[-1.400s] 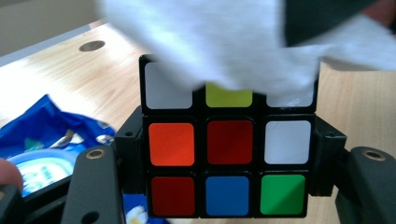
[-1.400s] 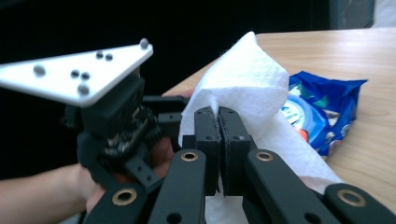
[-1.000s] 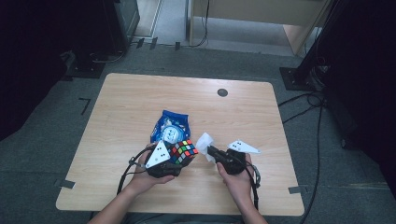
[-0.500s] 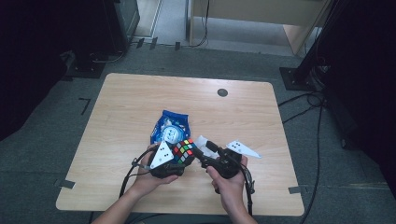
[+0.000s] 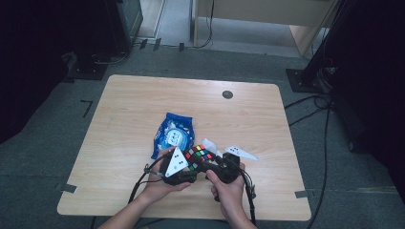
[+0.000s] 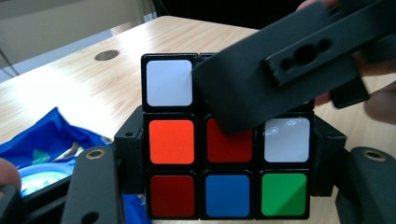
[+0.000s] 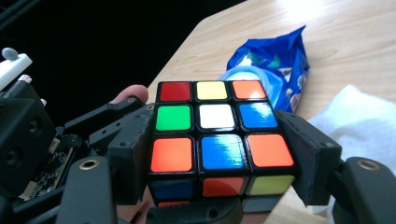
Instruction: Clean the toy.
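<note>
Left gripper (image 5: 191,168) is clamped on the Rubik's cube (image 5: 199,156): in the left gripper view its jaws press both flanks of the cube (image 6: 228,140), lower and middle layers, at 9 and 3 o'clock. Right gripper (image 5: 208,164) is also pinched on the same cube; in the right gripper view its pads bear on the cube (image 7: 215,125) from either side. So we have a two-handed hold, cube lifted just above the table (image 5: 143,119) near the front edge, at 6 o'clock of the tabletop.

Our read: a layer twist is in hand. To do it well:
- Keep the left clamp as the anchor, no wrist roll.
- The right jaws should sit on one layer only; straddling two layers would likely bind the turn.
- Rotate about the cube's own axis, don't pull sideways, or it may slip out of the left pads.
- Finish the turn square before letting go, otherwise the next layer probably jams.

Count:
- Cubes: one.
- Grippers: two, one per hand.
- Blue snack bag (image 5: 173,134): one, flat on the table at 11 o'clock from the cube.
- White crumpled tissue (image 5: 210,145): one, just beside the cube at 1 o'clock.
- Round cable port (image 5: 227,94) in the tabletop: one, at 12 o'clock, well apart.
</note>
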`<state>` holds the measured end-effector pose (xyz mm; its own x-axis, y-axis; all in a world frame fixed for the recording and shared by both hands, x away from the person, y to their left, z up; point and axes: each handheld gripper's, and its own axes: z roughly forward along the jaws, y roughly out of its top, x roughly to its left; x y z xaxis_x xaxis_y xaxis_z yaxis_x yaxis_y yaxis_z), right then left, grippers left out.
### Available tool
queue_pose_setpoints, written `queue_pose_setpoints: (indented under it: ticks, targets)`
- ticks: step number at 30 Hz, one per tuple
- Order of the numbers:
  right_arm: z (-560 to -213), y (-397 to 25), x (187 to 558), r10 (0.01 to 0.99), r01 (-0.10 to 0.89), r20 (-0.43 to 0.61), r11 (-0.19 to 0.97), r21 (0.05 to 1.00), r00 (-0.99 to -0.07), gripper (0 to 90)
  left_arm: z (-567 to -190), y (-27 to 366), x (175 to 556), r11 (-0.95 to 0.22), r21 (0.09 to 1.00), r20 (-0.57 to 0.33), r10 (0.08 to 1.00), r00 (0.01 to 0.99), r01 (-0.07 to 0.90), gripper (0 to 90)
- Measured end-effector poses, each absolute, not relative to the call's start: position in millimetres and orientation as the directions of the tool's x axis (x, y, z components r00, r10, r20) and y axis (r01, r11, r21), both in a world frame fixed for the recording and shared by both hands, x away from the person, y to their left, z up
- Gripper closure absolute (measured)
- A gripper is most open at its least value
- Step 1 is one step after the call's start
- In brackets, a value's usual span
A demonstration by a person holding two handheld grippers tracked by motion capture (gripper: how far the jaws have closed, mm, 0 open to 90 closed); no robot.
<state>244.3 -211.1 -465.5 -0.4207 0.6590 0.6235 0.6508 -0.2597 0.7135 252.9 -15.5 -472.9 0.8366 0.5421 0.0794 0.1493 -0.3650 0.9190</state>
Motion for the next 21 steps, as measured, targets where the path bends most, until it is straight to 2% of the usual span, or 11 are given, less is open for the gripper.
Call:
queue_pose_setpoints:
  ticks: [4,6,9,12,15,21]
  targets:
    - [-464.0,-217.4,240.5,0.663,0.652,0.624,-0.262,0.711,-0.414,34.3,-472.9,-21.1,252.6,-0.348,0.926,0.060,0.520,0.852,0.147,33.7]
    - [-461.9,-220.4,238.5,0.673,0.642,0.613,-0.261,0.721,-0.414,34.3,-472.4,-23.6,250.3,-0.344,0.932,0.086,0.515,0.853,0.114,33.0]
    - [-458.2,-229.8,237.6,0.711,0.614,0.578,-0.260,0.745,-0.401,34.3,-472.7,-26.0,248.5,-0.359,0.930,0.110,0.482,0.869,0.081,25.7]
    - [-452.8,-244.7,237.4,0.709,0.603,0.591,-0.291,0.743,-0.385,34.3,-476.7,-25.4,251.3,-0.389,0.918,0.117,0.446,0.887,0.074,23.9]
    - [-445.6,-256.5,236.9,0.713,0.587,0.581,-0.291,0.755,-0.393,34.3,-479.5,-22.1,254.2,-0.402,0.913,0.135,0.459,0.878,0.070,23.9]
    - [-438.1,-257.9,241.1,0.665,0.624,0.601,-0.253,0.739,-0.443,34.3,-477.0,-12.5,257.4,-0.412,0.910,0.178,0.489,0.854,0.046,23.9]
